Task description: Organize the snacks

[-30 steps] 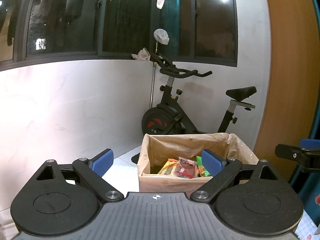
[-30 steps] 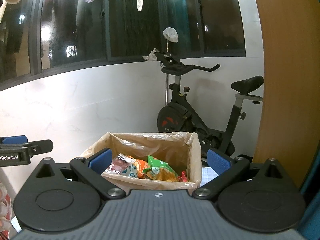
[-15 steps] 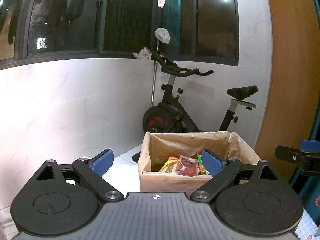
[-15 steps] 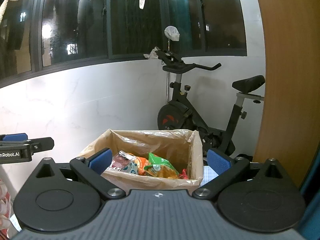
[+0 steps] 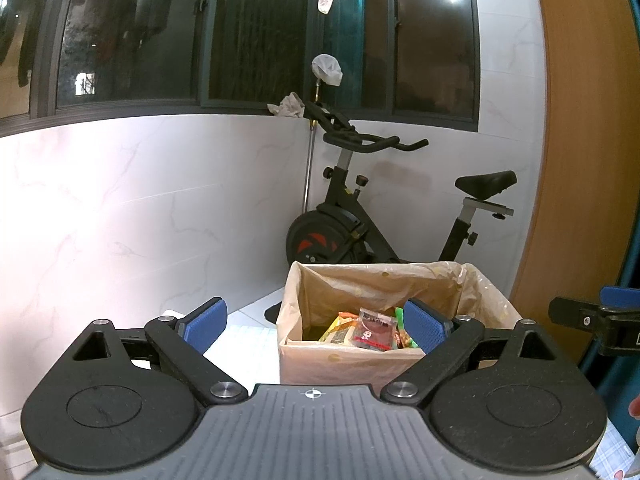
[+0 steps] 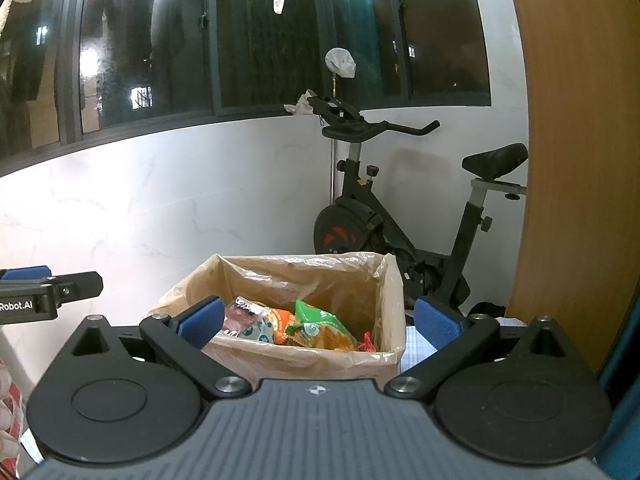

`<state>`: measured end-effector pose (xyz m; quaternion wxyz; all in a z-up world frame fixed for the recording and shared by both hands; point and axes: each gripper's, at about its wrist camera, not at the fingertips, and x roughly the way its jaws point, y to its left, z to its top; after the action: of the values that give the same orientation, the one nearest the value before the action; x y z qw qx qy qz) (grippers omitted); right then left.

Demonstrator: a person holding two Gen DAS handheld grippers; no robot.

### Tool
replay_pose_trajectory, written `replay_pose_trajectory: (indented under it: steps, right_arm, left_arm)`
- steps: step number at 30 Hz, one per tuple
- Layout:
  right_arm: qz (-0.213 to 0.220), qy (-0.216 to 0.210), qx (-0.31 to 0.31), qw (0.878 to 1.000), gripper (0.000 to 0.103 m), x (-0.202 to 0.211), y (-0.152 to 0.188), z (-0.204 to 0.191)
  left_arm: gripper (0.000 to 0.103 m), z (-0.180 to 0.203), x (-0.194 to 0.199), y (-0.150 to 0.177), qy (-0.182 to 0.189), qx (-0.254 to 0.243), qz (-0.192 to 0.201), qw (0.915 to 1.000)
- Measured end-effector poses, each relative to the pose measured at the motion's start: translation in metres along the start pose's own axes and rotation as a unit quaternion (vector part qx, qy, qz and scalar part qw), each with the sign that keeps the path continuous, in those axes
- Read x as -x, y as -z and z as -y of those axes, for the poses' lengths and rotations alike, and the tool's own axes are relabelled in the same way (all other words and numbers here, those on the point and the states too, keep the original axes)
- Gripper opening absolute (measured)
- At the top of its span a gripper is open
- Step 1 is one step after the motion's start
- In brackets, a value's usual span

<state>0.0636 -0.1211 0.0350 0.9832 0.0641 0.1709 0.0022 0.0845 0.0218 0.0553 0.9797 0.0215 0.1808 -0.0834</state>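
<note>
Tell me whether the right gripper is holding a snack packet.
No: the right gripper stands open and empty, while the snack packets lie in the lined box beyond it.

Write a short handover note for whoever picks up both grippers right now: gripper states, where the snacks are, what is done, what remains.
Left gripper: open, empty, level, short of the box.
Right gripper: open, empty, likewise.
Snack packets: piled inside the plastic-lined cardboard box on the table, exercise bike behind it.
Done: several packets are in the box.
Left: no loose snacks show in either view; check the table around the box before finishing.
</note>
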Motion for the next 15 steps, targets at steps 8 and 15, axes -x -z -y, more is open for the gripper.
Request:
replay_pose_trajectory:
  steps: [8,15]
  right_arm:
    - [-0.001,0.002,-0.001,1.000,0.103,0.0007,0.0023,0.0003]
    - [-0.002,0.001,-0.001,1.000,0.103,0.0000,0.0025,0.0009]
  left_arm:
    - [0.096,-0.0007,-0.0001,0.0000,0.000,-0.001,0.000,1.0000]
    - [0.096,-0.0010,0.0000,-0.0002,0.001,0.000,0.000,1.0000]
